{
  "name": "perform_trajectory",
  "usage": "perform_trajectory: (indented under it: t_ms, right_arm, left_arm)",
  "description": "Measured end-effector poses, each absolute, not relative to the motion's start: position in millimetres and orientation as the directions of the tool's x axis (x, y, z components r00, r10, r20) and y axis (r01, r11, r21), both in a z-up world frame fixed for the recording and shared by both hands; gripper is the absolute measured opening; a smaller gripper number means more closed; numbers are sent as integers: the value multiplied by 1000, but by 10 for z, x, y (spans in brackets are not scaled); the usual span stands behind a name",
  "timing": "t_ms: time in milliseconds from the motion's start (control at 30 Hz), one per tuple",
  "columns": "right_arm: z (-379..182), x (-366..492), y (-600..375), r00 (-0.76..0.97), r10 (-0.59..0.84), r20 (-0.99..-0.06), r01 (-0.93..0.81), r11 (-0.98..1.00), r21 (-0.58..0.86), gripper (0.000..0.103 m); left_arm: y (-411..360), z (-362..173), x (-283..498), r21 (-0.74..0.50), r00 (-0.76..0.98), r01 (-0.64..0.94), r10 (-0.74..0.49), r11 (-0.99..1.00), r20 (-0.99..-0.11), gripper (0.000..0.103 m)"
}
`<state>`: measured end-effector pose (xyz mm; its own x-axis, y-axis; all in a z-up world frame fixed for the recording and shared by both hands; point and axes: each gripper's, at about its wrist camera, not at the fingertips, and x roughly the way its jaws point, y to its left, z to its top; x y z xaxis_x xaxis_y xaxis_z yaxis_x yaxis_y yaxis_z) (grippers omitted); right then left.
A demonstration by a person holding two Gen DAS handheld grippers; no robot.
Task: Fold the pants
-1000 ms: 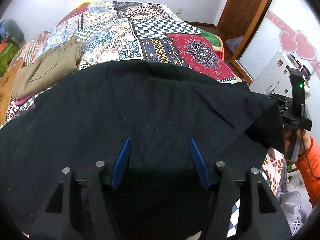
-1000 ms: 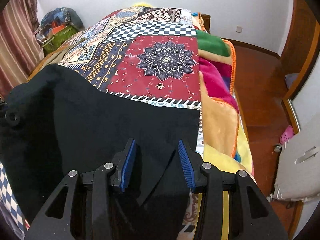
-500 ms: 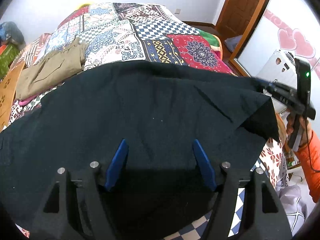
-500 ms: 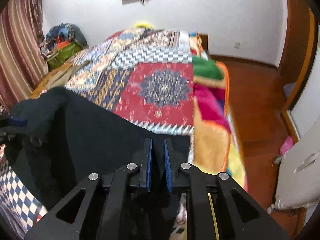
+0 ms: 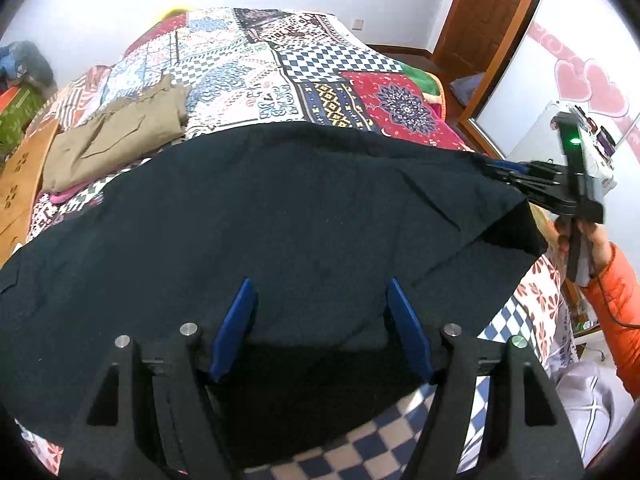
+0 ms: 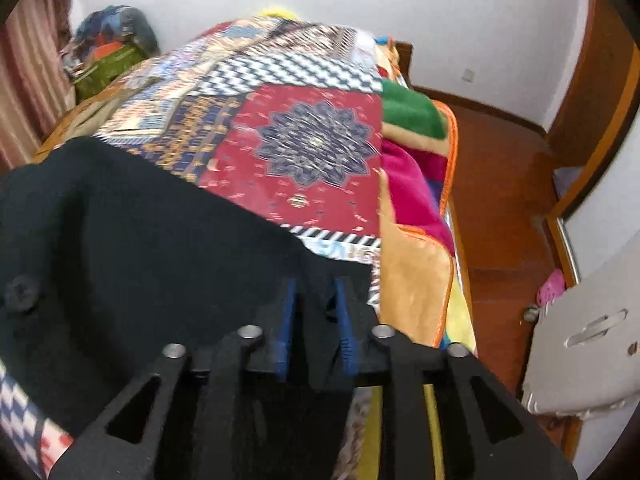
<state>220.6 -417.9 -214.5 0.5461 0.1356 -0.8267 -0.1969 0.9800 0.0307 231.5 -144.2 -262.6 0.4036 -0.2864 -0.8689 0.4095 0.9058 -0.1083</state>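
A patchwork quilt point(image 5: 256, 64) is seen covering the bed; black pants point(image 5: 280, 224) are spread across its near end; one corner is pinched by the right gripper point(image 6: 314, 300); the left gripper point(image 5: 320, 296) is held wide above the cloth.

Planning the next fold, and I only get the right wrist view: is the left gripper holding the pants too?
Observer: No. The left gripper has its jaws spread wide over the black pants, gripping nothing.
Operator: Is my corner off the bed?
Observer: Yes. Seen from the left, the right gripper holds it raised above the quilt, cloth hanging beneath.
Operator: Anything else near?
Observer: Folded khaki pants lie on the quilt beyond the black pants' far left edge.
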Motion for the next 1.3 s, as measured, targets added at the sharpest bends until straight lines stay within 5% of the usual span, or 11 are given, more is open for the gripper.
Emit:
perform_trajectory:
  t_ms: [400,833,867,900,1000,1100,1300]
  right_arm:
    - [-1549,1675,-3741,563,361,-744,-363,916,170,46]
    - [-1865,1639,-3345,523,348,-778,-395,908,140,46]
    - [-1876,1652,-3340,523,348,-778,-392,909,143,41]
    - [-1886,1660,-3330,528,340,-778,-385,913,138,28]
    - [-1906,1697,-3325,529,334,-780,-370,918,142,14]
    - [-1866,1672,-3351,548,350,-760,-361,918,162,11]
    - [-1703,1567,-3395,587,361,-724,-364,917,162,9]
  left_arm:
    - [-1216,-2731,2037,-103,406,395,-274,913,-872,71]
    - [-1255,-2809,2218,-87,458,368,-262,926,-849,72]
    - [-1260,-2806,2225,-85,466,369,-263,926,-845,70]
    - [-1263,-2801,2228,-83,475,367,-263,926,-840,64]
    - [-1261,-2779,2230,-88,484,371,-273,925,-832,46]
    - [-1265,-2742,2217,-81,489,380,-275,921,-828,24]
    - [-1193,-2595,2149,-112,503,388,-312,915,-806,16]
